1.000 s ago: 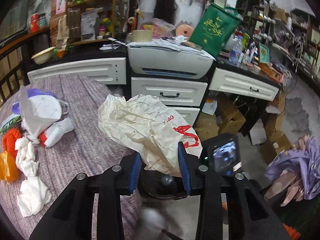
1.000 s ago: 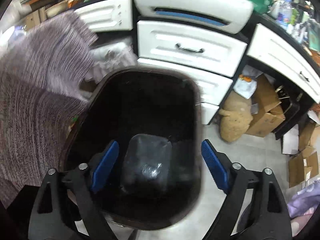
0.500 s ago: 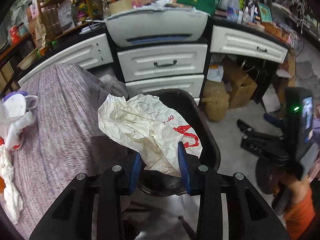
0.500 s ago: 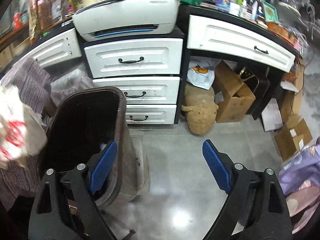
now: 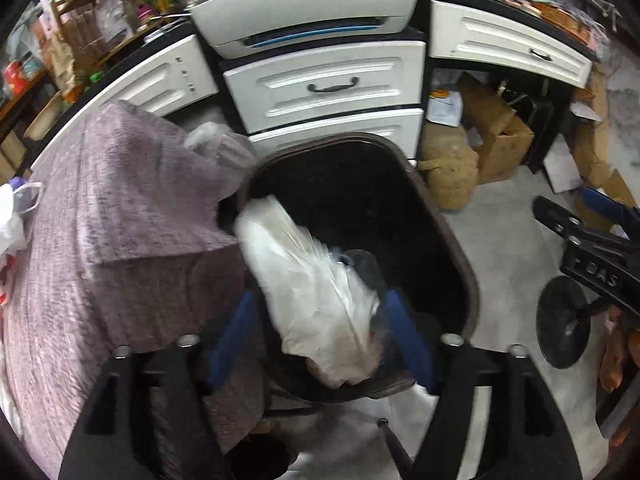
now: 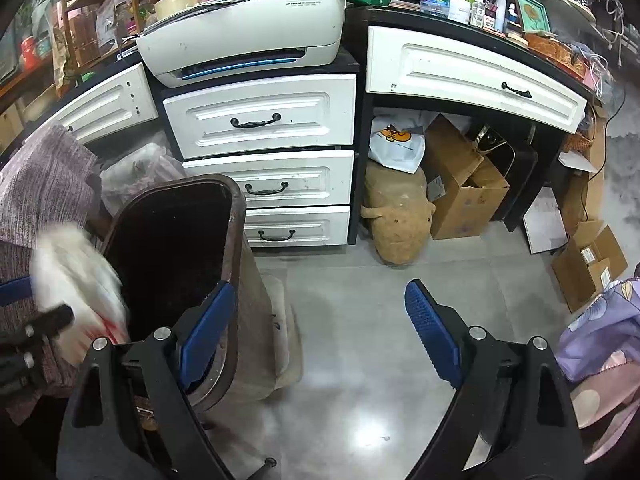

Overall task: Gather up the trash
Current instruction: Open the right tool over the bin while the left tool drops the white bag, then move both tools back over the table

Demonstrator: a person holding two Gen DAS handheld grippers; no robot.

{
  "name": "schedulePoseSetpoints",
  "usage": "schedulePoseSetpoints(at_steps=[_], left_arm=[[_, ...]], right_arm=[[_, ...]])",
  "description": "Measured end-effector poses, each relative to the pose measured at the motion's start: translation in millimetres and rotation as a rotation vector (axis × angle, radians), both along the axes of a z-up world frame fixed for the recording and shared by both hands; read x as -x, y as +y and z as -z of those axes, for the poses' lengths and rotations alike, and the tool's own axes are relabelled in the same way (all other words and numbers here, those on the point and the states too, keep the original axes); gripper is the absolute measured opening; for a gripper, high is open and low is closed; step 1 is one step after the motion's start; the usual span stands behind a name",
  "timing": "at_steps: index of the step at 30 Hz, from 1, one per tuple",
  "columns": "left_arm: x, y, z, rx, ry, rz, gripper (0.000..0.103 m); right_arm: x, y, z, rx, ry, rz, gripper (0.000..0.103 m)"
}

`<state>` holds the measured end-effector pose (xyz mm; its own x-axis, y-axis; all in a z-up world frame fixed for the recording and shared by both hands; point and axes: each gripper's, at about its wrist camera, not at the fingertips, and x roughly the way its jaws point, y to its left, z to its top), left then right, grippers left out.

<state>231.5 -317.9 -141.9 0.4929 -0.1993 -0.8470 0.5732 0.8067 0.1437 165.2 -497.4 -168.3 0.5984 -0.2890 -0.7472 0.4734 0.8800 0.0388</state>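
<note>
The left gripper (image 5: 320,332) hangs over the dark trash bin (image 5: 448,216), its jaws opening; the crumpled white plastic bag (image 5: 316,304) sits blurred between the 2 blue pads, apparently slipping free into the bin's mouth. The right gripper (image 6: 320,324) is spread wide and holds nothing, over bare floor beside the bin. This looks like the drop step. Next, more trash (image 5: 10,224) waits at the edge of the purple-covered table (image 5: 100,220), so the left gripper should swing back there
</note>
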Motion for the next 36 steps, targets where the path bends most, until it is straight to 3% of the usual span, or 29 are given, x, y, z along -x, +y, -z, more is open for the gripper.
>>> schedulePoseSetpoints(at_steps=[3,7,19,27,36], left_arm=[[13,-6,-3,-0.009,-0.035,0.035,0.090],[28,-11,-11,0.011,-0.040,0.088,0.091],[72,18,-55,0.195,-0.012,0.121,0.094],[103,73,-88,0.295,-0.046,0.105,0.097],[113,155,-108,0.295,-0.142,-0.033,0.097]], right_arm=[[1,-1,-1,-0.003,-0.002,0.002,0.086],[2,-3,-3,-0.012,-0.009,0.009,0.086],[3,10,-15,-0.054,-0.038,-0.027,0.086],[-1,59,-48,-0.059,-0.113,-0.152,0.087],[-9,149,-90,-0.031,-0.194,-0.381,0.090]])
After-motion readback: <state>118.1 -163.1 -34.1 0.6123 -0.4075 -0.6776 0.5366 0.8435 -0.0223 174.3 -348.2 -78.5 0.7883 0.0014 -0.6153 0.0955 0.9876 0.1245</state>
